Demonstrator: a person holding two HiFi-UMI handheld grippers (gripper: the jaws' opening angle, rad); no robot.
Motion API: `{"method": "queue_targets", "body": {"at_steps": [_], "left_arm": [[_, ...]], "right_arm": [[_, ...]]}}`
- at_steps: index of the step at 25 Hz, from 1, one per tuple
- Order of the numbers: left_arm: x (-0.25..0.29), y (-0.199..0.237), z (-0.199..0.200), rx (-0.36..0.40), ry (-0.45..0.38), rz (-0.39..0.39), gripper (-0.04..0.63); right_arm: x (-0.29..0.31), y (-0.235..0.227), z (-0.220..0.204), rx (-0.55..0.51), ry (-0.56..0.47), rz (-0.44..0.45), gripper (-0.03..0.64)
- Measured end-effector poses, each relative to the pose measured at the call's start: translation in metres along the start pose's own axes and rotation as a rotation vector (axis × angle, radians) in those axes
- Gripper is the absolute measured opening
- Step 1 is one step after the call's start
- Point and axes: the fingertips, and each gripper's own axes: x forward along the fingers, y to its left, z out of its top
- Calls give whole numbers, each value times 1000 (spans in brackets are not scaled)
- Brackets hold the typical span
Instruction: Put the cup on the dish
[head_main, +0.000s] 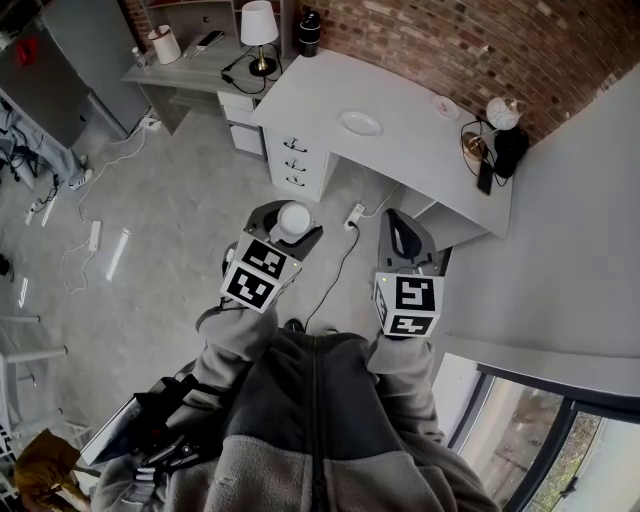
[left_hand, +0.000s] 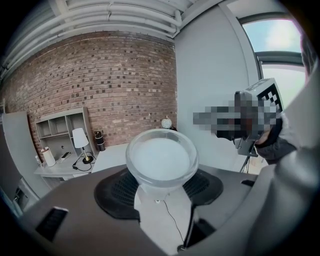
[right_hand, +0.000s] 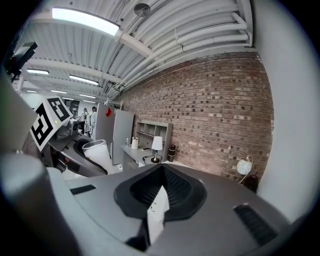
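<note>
**Cup (head_main: 294, 219) clamped in the left hand-held gripper (head_main: 289, 226), dish (head_main: 360, 122) way off on the tabletop (head_main: 410, 150)**

Closest to the camera you get the person's grey fleece sleeves (head_main: 236, 335), one hand-held gripper in each hand, marker cubes facing up. The left one is grasping the cup. In the left gripper view its dark jaw pads sit on either side of the cup's lower body, and the frosted, translucent white mouth points toward the room. It looks empty inside.

The right hand-held gripper (head_main: 403, 238) is clenched with nothing in it. In the right gripper view the jaws meet at the tips, with just a thin sliver of gap behind them. That view also catches the cup off to its left.

Both are hanging over the grey floor (head_main: 190, 200), well apart from the dish. A black cable (head_main: 338, 275) runs across the floor to a white power strip (head_main: 354, 214) near the white drawer unit (head_main: 296, 160).

Further out, the dish is a small white plate sitting flat on the white tabletop with bare surface all around it. A smaller pinkish dish (head_main: 447, 107) and a globe lamp (head_main: 504, 112) sit nearer the brick wall (head_main: 440, 40).

Farthest back there's a second desk (head_main: 190, 68) carrying a table lamp (head_main: 259, 27), with a black flask (head_main: 309, 32) just beside.
</note>
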Motion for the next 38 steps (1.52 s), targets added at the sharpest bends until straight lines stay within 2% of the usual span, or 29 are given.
{"method": "queue_targets", "body": {"at_steps": [14, 21, 29, 38], "left_arm": [[13, 2, -19, -44, 10, -33, 259], [40, 25, -11, -54, 16, -7, 259], [111, 80, 33, -57, 4, 49, 259], [210, 105, 105, -54, -9, 54, 259]], "right_arm": [[-2, -23, -27, 21, 74, -70, 0], [36, -40, -24, 24, 64, -33, 0], [122, -92, -1, -5, 36, 26, 0], [200, -171, 17, 14, 26, 92, 0]]}}
